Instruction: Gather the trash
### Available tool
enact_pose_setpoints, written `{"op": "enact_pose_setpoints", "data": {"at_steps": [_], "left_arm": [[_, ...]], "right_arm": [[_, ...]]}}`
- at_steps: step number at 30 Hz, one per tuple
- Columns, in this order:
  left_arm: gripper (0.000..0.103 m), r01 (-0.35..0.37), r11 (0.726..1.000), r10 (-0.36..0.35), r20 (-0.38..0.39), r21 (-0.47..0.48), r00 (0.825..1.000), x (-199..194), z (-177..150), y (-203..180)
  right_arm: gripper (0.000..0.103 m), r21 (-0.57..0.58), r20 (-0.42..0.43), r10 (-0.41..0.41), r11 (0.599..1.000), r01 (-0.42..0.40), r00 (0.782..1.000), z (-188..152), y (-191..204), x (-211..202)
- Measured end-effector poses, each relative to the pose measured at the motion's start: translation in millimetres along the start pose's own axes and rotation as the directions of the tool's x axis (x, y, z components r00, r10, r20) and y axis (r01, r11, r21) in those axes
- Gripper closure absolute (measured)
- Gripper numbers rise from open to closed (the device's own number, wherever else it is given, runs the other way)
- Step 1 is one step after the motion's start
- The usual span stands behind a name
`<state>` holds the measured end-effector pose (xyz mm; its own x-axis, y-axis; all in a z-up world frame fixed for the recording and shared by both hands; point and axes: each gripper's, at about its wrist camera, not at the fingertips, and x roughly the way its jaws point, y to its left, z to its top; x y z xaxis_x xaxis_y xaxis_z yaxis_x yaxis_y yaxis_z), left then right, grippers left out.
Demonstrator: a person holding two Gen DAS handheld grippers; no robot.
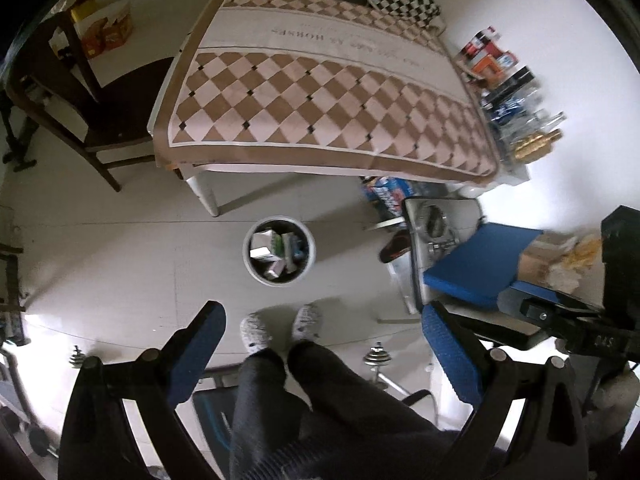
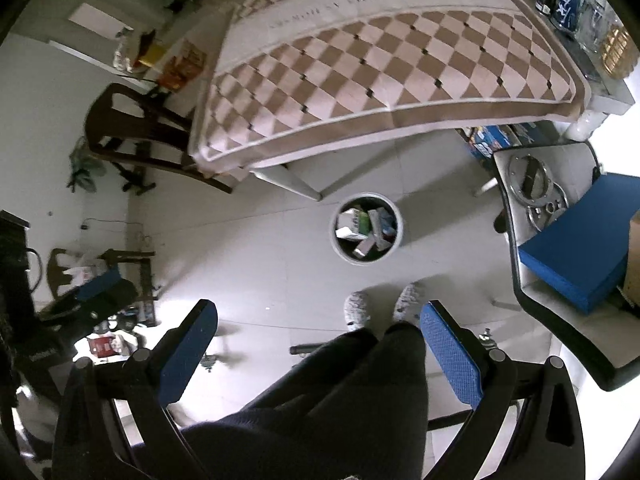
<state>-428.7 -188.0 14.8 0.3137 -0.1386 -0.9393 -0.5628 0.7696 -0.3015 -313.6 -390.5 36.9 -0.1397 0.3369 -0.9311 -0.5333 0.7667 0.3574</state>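
Both grippers, left (image 1: 324,354) and right (image 2: 318,346), are held with jaws spread wide and nothing between them. Below them, a white bin (image 1: 279,250) holding small boxes is seen on the floor, just before the checkered desk (image 1: 320,92).

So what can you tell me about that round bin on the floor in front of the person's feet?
The bin is a round, white-walled container, plastic by the look of it, with a dark inside. It stands upright on the pale tiled floor, just out from the edge of the table with the checked cloth and ahead of the person's slippered feet. It has no lid and already holds a jumble of small cartons and boxes, white, green and bluish. Nothing touches it from outside; both grippers are well away from it.
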Motion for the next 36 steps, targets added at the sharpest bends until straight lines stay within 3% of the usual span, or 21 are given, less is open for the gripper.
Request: {"op": "enact_pose_setpoints", "data": {"at_steps": [9, 22, 36], "left_arm": [[0.003, 0.059, 0.998, -0.059, 0.035, -0.008, 0.998, -27.7, -4.5, -7.7], [0.003, 0.122, 0.993, -0.121, 0.056, -0.006, 0.991, -36.0, -3.9, -7.9], [0.002, 0.128, 0.992, -0.127, 0.056, -0.008, 0.990, -35.9, -4.0, -10.2]], "right_arm": [[0.001, -0.062, -0.013, 0.046, 0.997, -0.046, 0.999, -7.2, 23.9, -34.2], [0.000, -0.064, -0.023, 0.070, 0.995, -0.071, 0.997, -8.0, 24.2, -40.6], [0.000, -0.066, -0.031, 0.089, 0.994, -0.091, 0.996, -7.4, 28.7, -42.3]]}}
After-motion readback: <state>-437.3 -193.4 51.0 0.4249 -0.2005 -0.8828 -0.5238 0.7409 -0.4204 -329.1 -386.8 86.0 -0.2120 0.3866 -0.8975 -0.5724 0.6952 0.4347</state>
